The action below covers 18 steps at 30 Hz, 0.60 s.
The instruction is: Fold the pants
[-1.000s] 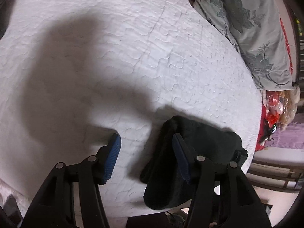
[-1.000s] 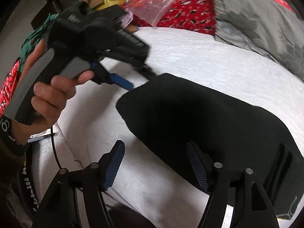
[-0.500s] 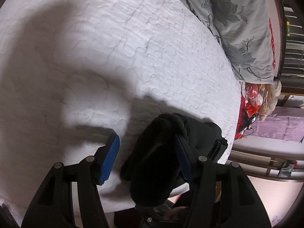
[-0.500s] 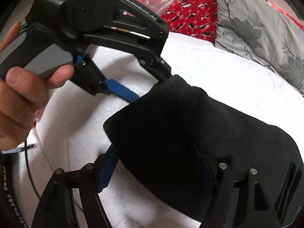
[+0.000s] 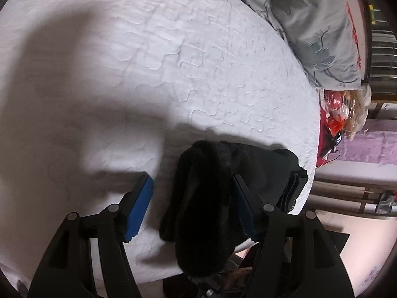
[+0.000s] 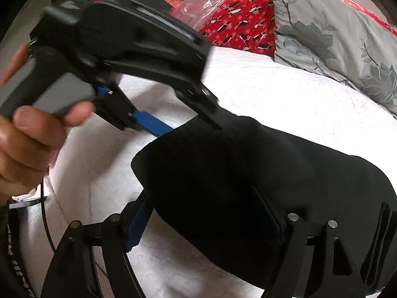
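The black pants (image 6: 273,173) lie folded on the white quilted bed (image 6: 285,94) near its edge. In the left wrist view the pants (image 5: 208,198) bulge up between my left gripper's (image 5: 193,198) open jaws, resting against the right blue pad (image 5: 244,208); the left pad (image 5: 140,207) is clear of the cloth. In the right wrist view my right gripper (image 6: 206,218) is open with the near end of the pants draped between and over its pads. The left gripper (image 6: 183,121) shows there too, its tips at the far edge of the fold.
A grey floral pillow (image 5: 317,24) lies at the bed's far side, also in the right wrist view (image 6: 335,37). Red patterned fabric (image 6: 235,32) and plastic bags sit behind. Beyond the bed's edge are a purple cover (image 5: 367,144) and wooden rails.
Both grippers moved in on the pants. The near end of the cloth has risen and bunched between the jaws, and the left gripper has come closer to the right one.
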### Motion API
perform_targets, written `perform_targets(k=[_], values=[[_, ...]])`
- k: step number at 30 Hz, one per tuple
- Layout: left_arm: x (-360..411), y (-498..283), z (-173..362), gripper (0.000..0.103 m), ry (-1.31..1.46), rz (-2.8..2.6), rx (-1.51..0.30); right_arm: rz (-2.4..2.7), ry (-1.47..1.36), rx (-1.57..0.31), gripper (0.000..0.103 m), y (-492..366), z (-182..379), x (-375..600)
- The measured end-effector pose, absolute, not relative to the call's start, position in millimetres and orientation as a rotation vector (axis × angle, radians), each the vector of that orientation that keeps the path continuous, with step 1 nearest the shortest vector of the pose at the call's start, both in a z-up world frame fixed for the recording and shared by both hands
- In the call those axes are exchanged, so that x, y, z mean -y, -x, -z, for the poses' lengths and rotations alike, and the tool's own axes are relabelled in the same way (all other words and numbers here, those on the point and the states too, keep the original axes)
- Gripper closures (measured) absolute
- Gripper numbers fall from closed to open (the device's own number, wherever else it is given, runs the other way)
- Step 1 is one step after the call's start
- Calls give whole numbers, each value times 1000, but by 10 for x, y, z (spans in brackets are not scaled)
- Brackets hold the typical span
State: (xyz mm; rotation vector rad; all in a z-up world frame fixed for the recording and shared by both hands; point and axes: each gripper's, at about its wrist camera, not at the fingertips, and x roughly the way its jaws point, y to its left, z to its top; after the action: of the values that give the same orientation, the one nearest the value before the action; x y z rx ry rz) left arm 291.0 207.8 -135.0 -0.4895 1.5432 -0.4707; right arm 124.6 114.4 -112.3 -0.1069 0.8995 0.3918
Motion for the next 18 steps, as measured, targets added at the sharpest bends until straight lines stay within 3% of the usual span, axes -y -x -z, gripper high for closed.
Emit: perform_targets(k=[6,8,9,12,15,18], values=[[-1910,-3002,1312,37,412,510,-1566,-342,162,-863,22,-1224,1162,-1259],[-1881,-3003,1296,41,397,497,-1569,-339,187,-851,23,-1234,1170,-1288],[-1864,-3010,1299,54,398,494,-1575,-343,192,-847,27,-1243,1168,-1291],[-1883,-3025,1317,68,411,443,-1586,-386,206,-841,52,-1282,1138,-1285],[-1948,-3010,1316,73,464,434,-1589,-417,185,-847,75,-1313,1076,-1234],[-1940,-2994,1299,73,464,420,-1599,-432,119,-854,78,-1324,1014,-1144]])
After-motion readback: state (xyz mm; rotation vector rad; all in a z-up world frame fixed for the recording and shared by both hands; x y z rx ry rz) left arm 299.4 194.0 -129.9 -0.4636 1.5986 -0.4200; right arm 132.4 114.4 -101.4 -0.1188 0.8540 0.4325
